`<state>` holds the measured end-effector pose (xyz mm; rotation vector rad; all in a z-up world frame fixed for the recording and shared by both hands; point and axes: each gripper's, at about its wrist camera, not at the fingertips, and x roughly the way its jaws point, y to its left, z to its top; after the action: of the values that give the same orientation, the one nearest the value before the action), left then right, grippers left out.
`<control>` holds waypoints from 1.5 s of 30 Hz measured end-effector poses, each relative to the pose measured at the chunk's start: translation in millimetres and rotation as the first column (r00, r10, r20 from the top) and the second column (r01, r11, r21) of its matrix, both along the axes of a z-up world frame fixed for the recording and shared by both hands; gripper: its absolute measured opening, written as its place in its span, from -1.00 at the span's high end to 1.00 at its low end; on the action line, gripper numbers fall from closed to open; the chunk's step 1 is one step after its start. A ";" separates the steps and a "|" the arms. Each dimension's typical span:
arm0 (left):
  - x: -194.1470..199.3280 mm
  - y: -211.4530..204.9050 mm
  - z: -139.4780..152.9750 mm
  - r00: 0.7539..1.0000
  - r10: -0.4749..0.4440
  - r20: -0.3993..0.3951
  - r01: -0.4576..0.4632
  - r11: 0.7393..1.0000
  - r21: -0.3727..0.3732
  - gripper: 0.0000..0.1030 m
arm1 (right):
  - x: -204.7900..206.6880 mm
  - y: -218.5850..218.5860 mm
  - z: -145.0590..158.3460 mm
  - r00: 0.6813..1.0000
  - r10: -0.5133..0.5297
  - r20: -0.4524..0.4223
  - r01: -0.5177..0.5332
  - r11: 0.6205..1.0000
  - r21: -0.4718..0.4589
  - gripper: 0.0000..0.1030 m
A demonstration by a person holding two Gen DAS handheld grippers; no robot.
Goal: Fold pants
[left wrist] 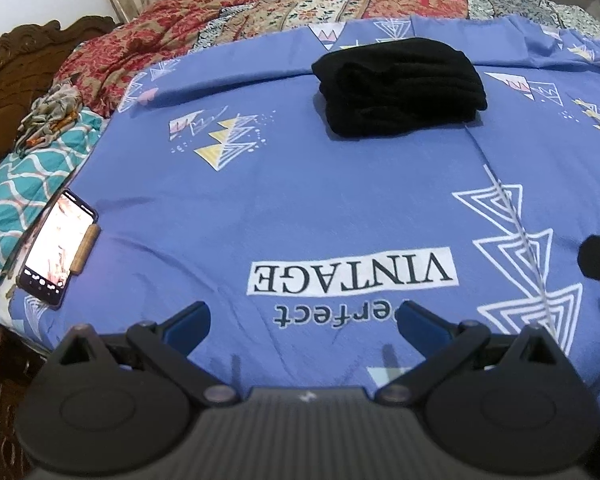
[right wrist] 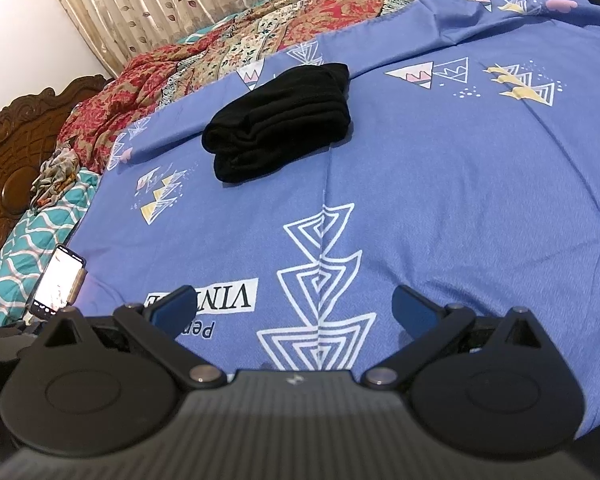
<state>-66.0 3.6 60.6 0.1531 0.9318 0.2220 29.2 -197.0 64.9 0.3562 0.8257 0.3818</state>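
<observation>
The black pants (left wrist: 400, 86) lie folded into a compact stack on the blue printed bedsheet (left wrist: 300, 200), far ahead of both grippers. In the right wrist view the same folded pants (right wrist: 280, 120) sit up and to the left of centre on the sheet (right wrist: 460, 200). My left gripper (left wrist: 304, 326) is open, its blue-padded fingers wide apart over the "VINTAGE" print, holding nothing. My right gripper (right wrist: 294, 310) is also open and empty, hovering above the white triangle pattern near the bed's front edge.
A lit phone (left wrist: 56, 248) lies at the sheet's left edge, also visible in the right wrist view (right wrist: 58, 280). Bunched red patterned blankets (left wrist: 140, 52) and a teal quilt (left wrist: 16, 184) lie at the left and back. A carved wooden headboard (right wrist: 16, 140) stands at far left, curtains behind.
</observation>
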 end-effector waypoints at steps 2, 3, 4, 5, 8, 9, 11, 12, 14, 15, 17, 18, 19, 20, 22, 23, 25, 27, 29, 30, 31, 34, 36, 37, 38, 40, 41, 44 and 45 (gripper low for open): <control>-0.2 -1.2 -0.5 1.000 -0.008 -0.008 0.007 1.000 -0.013 -1.00 | 0.1 -0.2 -0.2 1.000 -0.002 -0.001 0.002 1.000 0.003 -1.00; -0.4 -1.7 -0.5 1.000 -0.011 -0.012 0.011 1.000 -0.021 -1.00 | 0.3 -0.8 -0.4 1.000 -0.003 -0.002 0.003 1.000 0.004 -1.00; -0.6 -2.2 -0.6 1.000 -0.015 -0.016 0.014 1.000 -0.028 -1.00 | 0.5 -1.1 -0.6 1.000 -0.004 -0.003 0.004 1.000 0.005 -1.00; -0.6 -2.8 -0.8 1.000 -0.018 -0.018 0.018 0.999 -0.031 -1.00 | 0.6 -1.4 -0.9 1.000 -0.005 -0.003 0.005 1.000 0.006 -1.00; -1.1 -5.7 -1.7 0.999 -0.025 -0.022 0.024 0.999 -0.029 -1.00 | 0.1 -0.8 -1.1 1.000 -0.005 -0.004 0.005 1.000 0.007 -1.00; -1.2 -6.6 -2.3 0.999 -0.025 -0.025 0.024 0.999 -0.029 -1.00 | 0.1 -0.7 -1.1 1.000 -0.005 -0.004 0.005 1.000 0.007 -1.00; -1.0 -7.0 -2.8 0.999 -0.025 -0.030 0.025 0.999 -0.033 -1.00 | 0.0 -0.5 -1.2 1.000 -0.006 -0.004 0.006 1.000 0.007 -1.00; -1.0 -7.0 -3.0 0.999 -0.026 -0.032 0.025 0.999 -0.034 -1.00 | 0.0 -0.6 -1.2 1.000 -0.006 -0.004 0.006 1.000 0.007 -1.00; -0.8 -8.1 -3.7 0.999 -0.025 -0.036 0.024 0.999 -0.035 -1.00 | 0.1 -0.9 -1.2 1.000 -0.005 -0.004 0.005 1.000 0.007 -1.00; -0.7 -8.3 -3.9 0.999 -0.026 -0.038 0.024 0.999 -0.036 -1.00 | 0.2 -1.0 -1.2 1.000 -0.005 -0.004 0.005 1.000 0.007 -1.00; -0.8 -9.3 -4.8 0.999 -0.027 -0.042 0.025 0.999 -0.037 -1.00 | 0.2 -0.9 -1.3 1.000 -0.005 -0.005 0.005 1.000 0.007 -1.00; -0.7 -9.4 -5.2 0.999 -0.028 -0.045 0.026 0.999 -0.039 -1.00 | 0.0 -0.2 -1.5 1.000 -0.005 -0.006 0.005 1.000 0.008 -1.00; -0.6 -9.6 -5.5 0.999 -0.029 -0.047 0.027 0.999 -0.041 -1.00 | 0.2 -0.2 -1.8 1.000 -0.006 -0.007 0.006 1.000 0.009 -1.00; -0.4 -9.8 -5.9 0.998 -0.029 -0.049 0.027 0.999 -0.043 -1.00 | -0.9 0.7 -2.5 1.000 -0.007 -0.008 0.007 1.000 0.009 -1.00; -0.1 -9.6 -6.7 0.998 -0.030 -0.054 0.027 0.999 -0.047 -1.00 | -1.3 1.1 -2.9 1.000 -0.008 -0.009 0.009 1.000 0.010 -1.00; -0.1 -9.7 -7.1 0.998 -0.030 -0.056 0.027 0.998 -0.048 -1.00 | -1.7 1.2 -3.0 1.000 -0.009 -0.010 0.009 1.000 0.010 -1.00; -0.2 -9.7 -7.7 0.998 -0.032 -0.059 0.029 0.998 -0.052 -1.00 | -1.4 0.8 -3.1 1.000 -0.008 -0.010 0.008 1.000 0.010 -1.00; -0.4 -10.1 -8.1 0.998 -0.035 -0.061 0.032 0.998 -0.055 -1.00 | -1.7 1.1 -3.4 1.000 -0.009 -0.011 0.009 1.000 0.011 -1.00; -0.5 -11.3 -8.8 0.997 -0.036 -0.063 0.033 0.998 -0.057 -1.00 | -2.2 2.0 -4.5 1.000 -0.010 -0.014 0.010 1.000 0.011 -1.00; -0.4 -11.7 -9.2 0.997 -0.036 -0.066 0.032 0.998 -0.059 -1.00 | -2.5 2.5 -4.8 1.000 -0.010 -0.016 0.010 1.000 0.012 -1.00; -0.1 -11.5 -9.8 0.997 -0.036 -0.069 0.032 0.998 -0.062 -1.00 | -2.5 2.2 -5.1 1.000 -0.010 -0.017 0.010 1.000 0.012 -1.00; 0.9 -10.6 -11.4 0.996 -0.031 -0.081 0.025 0.997 -0.072 -1.00 | -2.9 2.1 -5.3 1.000 -0.010 -0.019 0.011 1.000 0.012 -1.00; 1.1 -10.3 -12.2 0.996 -0.028 -0.083 0.021 0.997 -0.075 -1.00 | -2.5 1.6 -5.3 1.000 -0.009 -0.019 0.010 1.000 0.012 -1.00; 1.2 -10.2 -12.4 0.996 -0.026 -0.084 0.020 0.997 -0.075 -1.00 | -2.9 1.9 -5.5 1.000 -0.009 -0.019 0.009 1.000 0.012 -1.00; 1.3 -10.3 -12.4 0.996 -0.025 -0.084 0.019 0.997 -0.074 -1.00 | -2.4 1.7 -5.3 1.000 -0.010 -0.019 0.010 1.000 0.012 -1.00; 1.4 -10.1 -12.6 0.996 -0.021 -0.085 0.015 0.997 -0.073 -1.00 | -2.9 2.1 -5.5 1.000 -0.010 -0.020 0.010 1.000 0.013 -1.00; 1.5 -10.3 -12.8 0.996 -0.019 -0.085 0.013 0.997 -0.072 -1.00 | -2.0 1.0 -5.7 1.000 -0.009 -0.021 0.009 1.000 0.013 -1.00; 1.7 -10.0 -13.4 0.996 -0.013 -0.084 0.008 0.998 -0.068 -1.00 | -1.9 0.8 -5.7 1.000 -0.008 -0.021 0.009 1.000 0.013 -1.00; 1.8 -10.0 -13.5 0.996 -0.012 -0.084 0.006 0.998 -0.067 -1.00 | -2.2 0.7 -6.2 1.000 -0.008 -0.022 0.009 1.000 0.013 -1.00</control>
<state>-64.2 -6.4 47.1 0.1054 1.0210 0.1769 27.1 -196.3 58.7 0.3767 0.8432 0.3761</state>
